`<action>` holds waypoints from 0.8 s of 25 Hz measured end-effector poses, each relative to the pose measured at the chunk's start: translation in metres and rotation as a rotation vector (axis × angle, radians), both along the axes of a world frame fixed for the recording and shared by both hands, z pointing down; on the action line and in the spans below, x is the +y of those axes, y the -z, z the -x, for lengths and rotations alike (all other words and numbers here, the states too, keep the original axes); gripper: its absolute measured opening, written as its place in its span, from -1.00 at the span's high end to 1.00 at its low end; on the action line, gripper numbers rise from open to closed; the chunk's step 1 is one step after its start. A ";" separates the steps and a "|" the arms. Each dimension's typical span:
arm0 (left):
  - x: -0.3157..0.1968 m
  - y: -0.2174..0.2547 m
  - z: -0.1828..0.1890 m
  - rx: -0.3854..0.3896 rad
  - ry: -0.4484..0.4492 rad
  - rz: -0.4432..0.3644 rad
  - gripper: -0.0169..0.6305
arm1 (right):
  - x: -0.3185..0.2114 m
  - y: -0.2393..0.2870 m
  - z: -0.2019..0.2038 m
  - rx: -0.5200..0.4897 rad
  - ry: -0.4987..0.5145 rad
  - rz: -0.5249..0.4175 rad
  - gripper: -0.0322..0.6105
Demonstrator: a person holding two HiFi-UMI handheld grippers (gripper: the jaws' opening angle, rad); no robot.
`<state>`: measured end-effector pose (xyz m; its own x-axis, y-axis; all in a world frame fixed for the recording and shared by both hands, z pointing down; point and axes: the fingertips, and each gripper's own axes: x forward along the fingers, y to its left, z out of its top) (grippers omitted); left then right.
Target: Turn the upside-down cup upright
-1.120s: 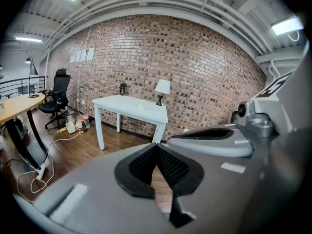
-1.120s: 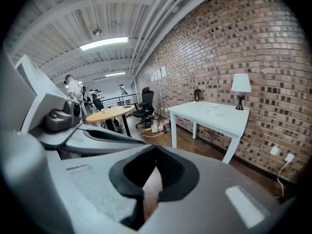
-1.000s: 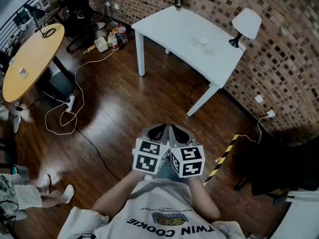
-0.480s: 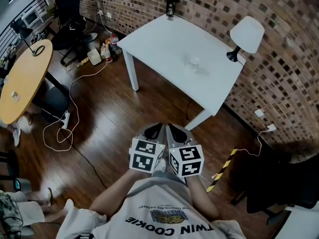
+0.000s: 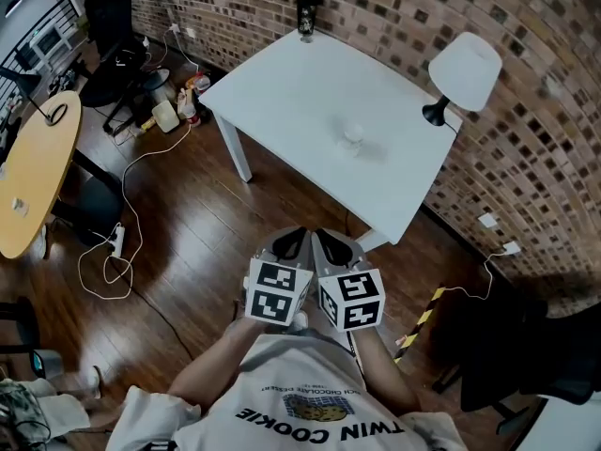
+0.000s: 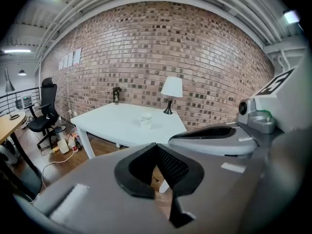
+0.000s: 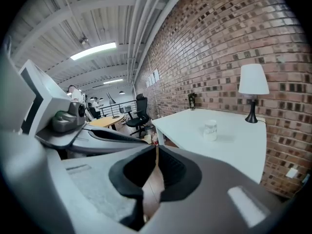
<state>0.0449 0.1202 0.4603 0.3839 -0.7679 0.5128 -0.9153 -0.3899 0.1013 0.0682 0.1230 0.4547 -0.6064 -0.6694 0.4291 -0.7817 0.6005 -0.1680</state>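
Observation:
A small pale cup (image 5: 353,133) stands on the white table (image 5: 300,83), right of its middle; it is too small to tell which way up. The cup (image 6: 146,121) is also far ahead in the left gripper view, and the cup (image 7: 210,130) likewise in the right gripper view. My left gripper (image 5: 293,244) and right gripper (image 5: 335,247) are held side by side in front of the person's chest, short of the table's near corner. Both point toward the table with fingertips together and nothing between them.
A white-shaded lamp (image 5: 462,56) stands at the table's right edge and a dark bottle (image 5: 305,15) at its far corner. A round wooden table (image 5: 28,177), an office chair (image 5: 108,26), floor clutter (image 5: 169,111) and cables (image 5: 113,252) lie to the left. A brick wall runs behind.
The person has walked toward the white table: table, cup and lamp are nearer and larger in the head view. Both grippers keep the same pose, side by side and shut.

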 end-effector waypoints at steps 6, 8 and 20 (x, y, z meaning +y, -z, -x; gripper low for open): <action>-0.047 -0.013 0.005 0.017 -0.025 0.018 0.94 | -0.046 -0.007 0.002 0.009 -0.030 -0.015 0.87; -0.068 -0.018 0.006 0.025 -0.041 0.026 0.94 | -0.068 -0.012 0.003 0.015 -0.047 -0.016 0.86; -0.197 -0.029 -0.002 0.088 -0.274 0.079 0.94 | -0.207 -0.036 -0.022 0.040 -0.295 0.046 0.55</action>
<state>0.0465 -0.0769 0.4897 0.6172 -0.5887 0.5219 -0.7632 -0.6091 0.2156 0.0901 -0.0838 0.4908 -0.3710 -0.7932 0.4829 -0.9278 0.3390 -0.1559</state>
